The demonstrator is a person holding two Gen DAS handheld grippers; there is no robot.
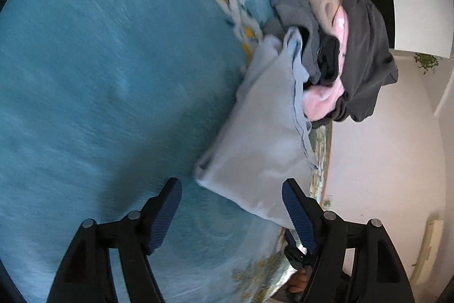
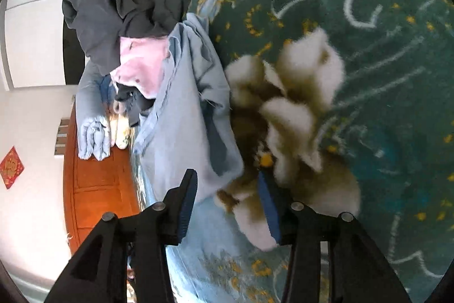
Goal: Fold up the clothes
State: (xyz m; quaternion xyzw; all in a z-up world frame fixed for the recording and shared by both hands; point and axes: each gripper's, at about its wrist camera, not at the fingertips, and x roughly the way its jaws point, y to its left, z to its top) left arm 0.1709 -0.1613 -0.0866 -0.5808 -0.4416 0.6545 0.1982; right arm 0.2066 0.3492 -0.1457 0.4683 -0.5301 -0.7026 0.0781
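Black fingers with blue ribbed pads fill the bottom of both views. Left gripper (image 1: 231, 206) stands wide apart, nothing between its pads; right gripper (image 2: 227, 203) is spread just as wide and grips nothing either.

Just above the left gripper's right-hand finger lies the light blue garment (image 1: 255, 149), folded flat, its lower corner reaching down to that finger. In the right wrist view the same light blue garment (image 2: 184, 127) runs up the centre-left of the frame, its bottom edge just beyond the left-hand pad.

Beyond it, upper right of the left view, sits the clothes pile (image 1: 340, 47): dark grey, pink and black pieces heaped together, overhanging the edge. The blue bedspread (image 1: 99, 75) fills the whole left side, open and flat, with a white flower print (image 1: 232, 7) near the top centre.

Right wrist view: a green floral blanket (image 2: 383, 47) covers the right side, blurred by motion. Lower left, an orange wooden cabinet (image 2: 96, 175), possibly a headboard.
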